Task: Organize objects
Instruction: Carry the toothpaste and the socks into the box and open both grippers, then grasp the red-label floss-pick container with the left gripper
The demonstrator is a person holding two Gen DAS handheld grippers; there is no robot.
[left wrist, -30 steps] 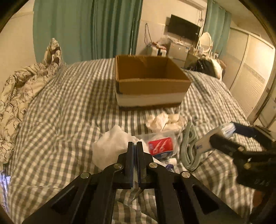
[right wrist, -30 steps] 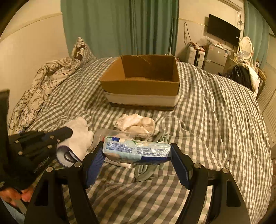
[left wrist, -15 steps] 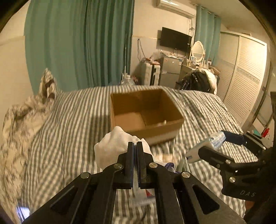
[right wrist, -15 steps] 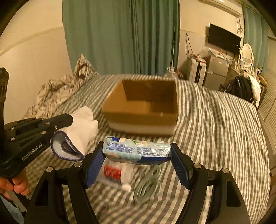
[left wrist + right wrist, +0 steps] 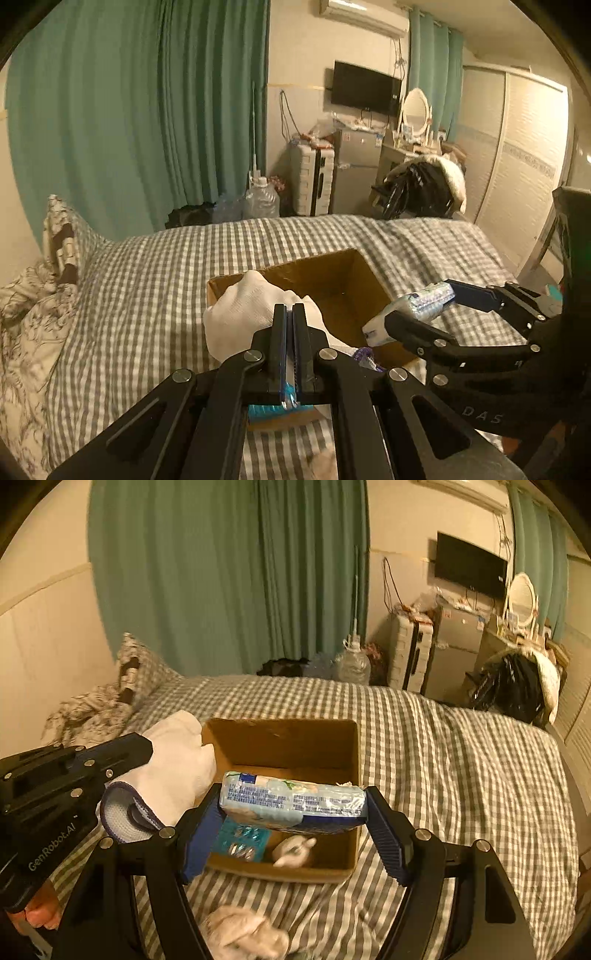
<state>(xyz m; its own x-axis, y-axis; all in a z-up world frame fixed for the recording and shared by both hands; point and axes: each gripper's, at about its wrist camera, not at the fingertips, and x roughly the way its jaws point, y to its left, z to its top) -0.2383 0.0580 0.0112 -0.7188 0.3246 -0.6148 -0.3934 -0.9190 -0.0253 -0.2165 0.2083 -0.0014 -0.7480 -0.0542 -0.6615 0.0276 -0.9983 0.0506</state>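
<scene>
An open cardboard box (image 5: 343,738) sits on the checked bed; it also shows in the left wrist view (image 5: 369,284). My left gripper (image 5: 289,314) is shut on a white glove (image 5: 243,314) and holds it over the box's left rim. The glove also shows in the right wrist view (image 5: 177,764). My right gripper (image 5: 291,812) is shut on a blue-and-white tissue pack (image 5: 291,803) and holds it above the box's near side. The pack also shows in the left wrist view (image 5: 417,306). Inside the box lie a teal blister pack (image 5: 240,843) and a small white object (image 5: 295,851).
A crumpled white cloth (image 5: 243,934) lies on the bed in front of the box. A patterned pillow and quilt (image 5: 33,295) lie at the left. Beyond the bed stand green curtains, a water jug (image 5: 260,201), a suitcase and a fridge.
Both grippers have risen and moved forward with their loads, from near the bed's front clutter to over the box. The box now looks closer and its inside shows.
</scene>
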